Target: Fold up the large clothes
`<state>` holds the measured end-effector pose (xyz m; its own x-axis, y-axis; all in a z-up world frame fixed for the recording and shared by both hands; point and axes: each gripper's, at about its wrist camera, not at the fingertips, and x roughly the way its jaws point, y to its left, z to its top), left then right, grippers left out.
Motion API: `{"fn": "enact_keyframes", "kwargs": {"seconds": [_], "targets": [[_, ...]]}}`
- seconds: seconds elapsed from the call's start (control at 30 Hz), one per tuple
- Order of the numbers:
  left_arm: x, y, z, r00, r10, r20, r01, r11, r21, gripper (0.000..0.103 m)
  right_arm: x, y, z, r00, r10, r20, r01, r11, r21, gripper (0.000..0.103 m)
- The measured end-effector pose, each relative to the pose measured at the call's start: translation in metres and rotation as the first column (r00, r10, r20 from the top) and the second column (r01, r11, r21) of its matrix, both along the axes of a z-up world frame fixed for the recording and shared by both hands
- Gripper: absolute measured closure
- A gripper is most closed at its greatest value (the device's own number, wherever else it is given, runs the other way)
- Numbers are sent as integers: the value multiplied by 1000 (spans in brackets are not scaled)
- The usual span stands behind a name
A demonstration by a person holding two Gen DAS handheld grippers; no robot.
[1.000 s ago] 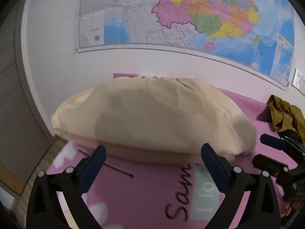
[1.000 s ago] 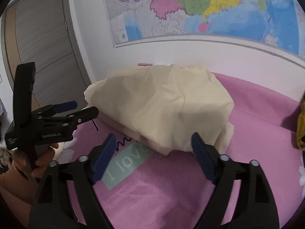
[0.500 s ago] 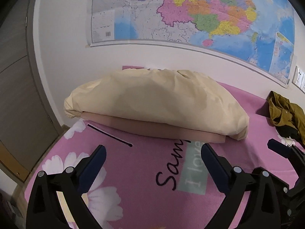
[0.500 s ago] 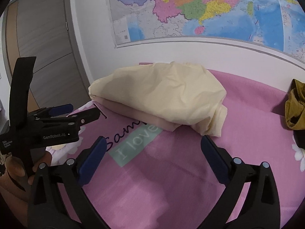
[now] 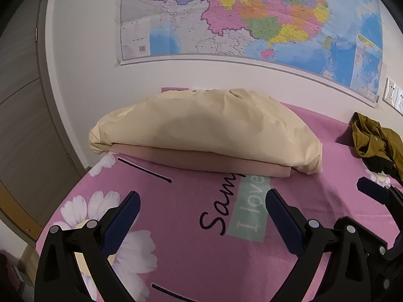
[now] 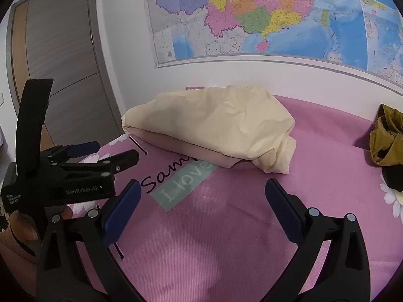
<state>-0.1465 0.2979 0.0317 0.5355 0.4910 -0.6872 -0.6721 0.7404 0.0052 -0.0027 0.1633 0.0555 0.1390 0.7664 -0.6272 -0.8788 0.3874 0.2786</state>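
Note:
A folded cream garment [image 5: 206, 128] lies on top of a folded pinkish-beige layer [image 5: 201, 159] at the far side of the pink bed sheet [image 5: 191, 251], close to the wall. My left gripper [image 5: 202, 198] hangs over the sheet short of the bundle, jaws wide open with nothing between them. In the right wrist view the same cream garment [image 6: 214, 125] sits ahead. My right gripper [image 6: 204, 186] is open and empty too, apart from the cloth. The left gripper [image 6: 113, 151] shows at that view's left edge, held by a hand [image 6: 17, 229].
A crumpled olive garment [image 5: 372, 138] lies on the sheet to the right, also seen in the right wrist view [image 6: 385, 138]. A large map [image 5: 252, 17] hangs on the white wall behind the bed. A wooden door [image 6: 58, 63] stands left of the bed's edge.
Both grippers have drawn back from the cream bundle, which now lies further off and flat on the sheet. The right gripper's jaws have spread wider.

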Motion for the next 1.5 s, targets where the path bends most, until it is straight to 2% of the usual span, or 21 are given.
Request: {"fn": "enact_keyframes", "kwargs": {"seconds": [1.5], "targets": [[-4,-7,3,1000,-7,11,7,1000,11,7,-1,-5,1,1000,1,-20,0,1000,6,6]]}}
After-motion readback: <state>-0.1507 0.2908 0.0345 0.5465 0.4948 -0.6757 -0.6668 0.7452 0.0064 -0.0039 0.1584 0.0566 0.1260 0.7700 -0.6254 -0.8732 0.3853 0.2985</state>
